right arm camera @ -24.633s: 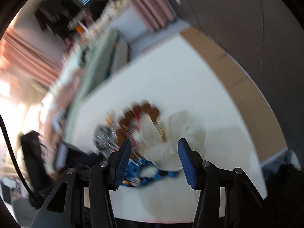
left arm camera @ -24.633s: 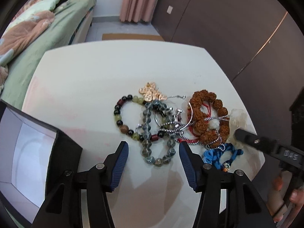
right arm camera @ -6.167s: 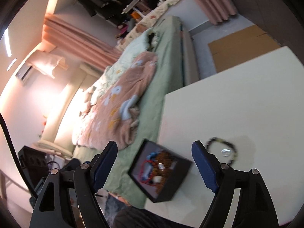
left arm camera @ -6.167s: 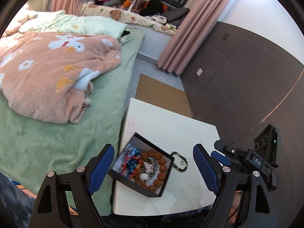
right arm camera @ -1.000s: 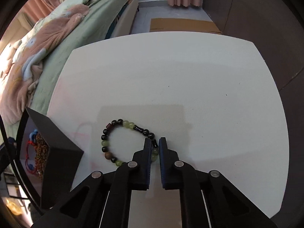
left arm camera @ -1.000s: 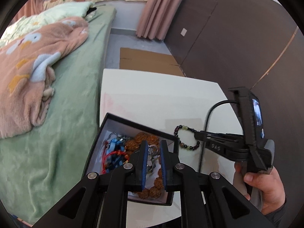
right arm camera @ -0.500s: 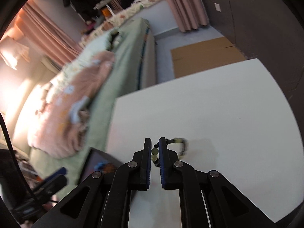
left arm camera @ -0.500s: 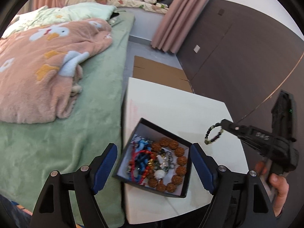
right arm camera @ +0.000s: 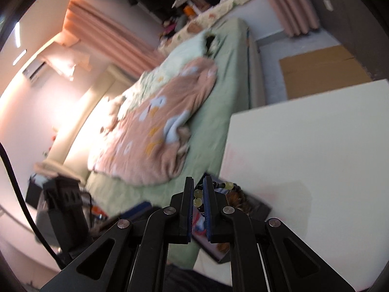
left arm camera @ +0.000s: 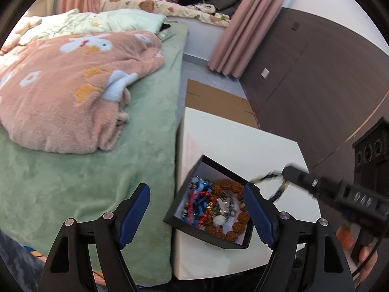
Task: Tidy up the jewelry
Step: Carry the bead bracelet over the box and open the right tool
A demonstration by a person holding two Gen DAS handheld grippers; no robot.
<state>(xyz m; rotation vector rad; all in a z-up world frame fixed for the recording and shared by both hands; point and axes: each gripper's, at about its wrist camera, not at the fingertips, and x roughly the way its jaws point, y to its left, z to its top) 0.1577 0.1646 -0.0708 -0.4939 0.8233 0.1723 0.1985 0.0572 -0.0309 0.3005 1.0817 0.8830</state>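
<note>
A black box (left arm camera: 206, 232) sits at the near left corner of the white table (left arm camera: 238, 141), holding brown bead, blue and red jewelry. My right gripper (left arm camera: 285, 171) is shut on a black and green bead bracelet (left arm camera: 277, 187) and holds it in the air over the box's far right corner. The bracelet (right arm camera: 198, 198) also shows pinched between the right gripper's pads (right arm camera: 198, 187), with the box (right arm camera: 257, 209) below. My left gripper (left arm camera: 197, 209) is open and empty, raised above and in front of the box.
A green bed (left arm camera: 85, 170) with a pink blanket (left arm camera: 73, 97) lies against the table's left edge. A flat cardboard sheet (left arm camera: 216, 99) lies on the floor beyond the table. A dark wall (left arm camera: 316, 73) runs along the right.
My right gripper has lifted the bracelet off the table and carried it left to above the box. My left gripper, shut a second ago, is open and raised higher.
</note>
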